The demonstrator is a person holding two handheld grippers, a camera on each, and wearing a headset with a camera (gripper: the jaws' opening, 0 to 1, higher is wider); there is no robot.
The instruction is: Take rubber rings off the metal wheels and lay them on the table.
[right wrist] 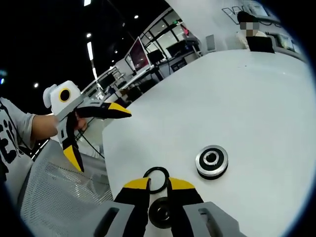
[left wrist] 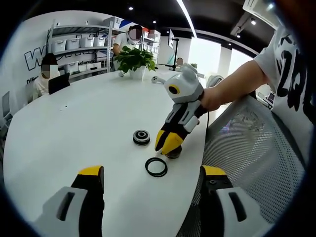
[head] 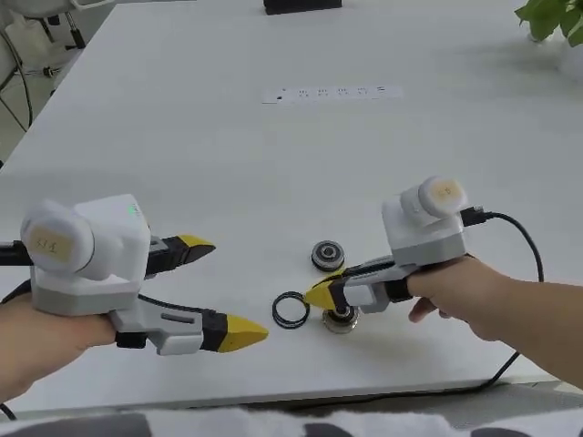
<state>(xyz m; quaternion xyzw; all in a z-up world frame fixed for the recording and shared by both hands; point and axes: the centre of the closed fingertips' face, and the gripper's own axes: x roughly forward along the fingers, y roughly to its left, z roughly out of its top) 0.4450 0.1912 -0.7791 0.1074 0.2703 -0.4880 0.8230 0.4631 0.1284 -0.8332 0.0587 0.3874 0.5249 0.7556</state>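
Note:
A loose black rubber ring (head: 276, 309) (left wrist: 147, 167) (right wrist: 156, 169) lies flat on the white table (head: 228, 164). Just right of it a small metal wheel (head: 342, 319) (left wrist: 174, 154) (right wrist: 160, 213) sits under my right gripper (head: 321, 293) (right wrist: 159, 185), whose yellow tips stand almost together with nothing visibly between them. A second wheel (head: 327, 255) (left wrist: 141, 137) (right wrist: 211, 161) with a black ring around it lies a little farther in. My left gripper (head: 223, 289) (left wrist: 152, 172) hovers wide open to the ring's left, holding nothing.
The table's near edge runs just below both grippers. A white power strip (head: 332, 93) lies mid-table and a potted plant (head: 551, 18) (left wrist: 134, 57) stands at the far corner. A black cable (head: 519, 237) trails from the right gripper. A mesh chair (left wrist: 247, 148) stands beside the table.

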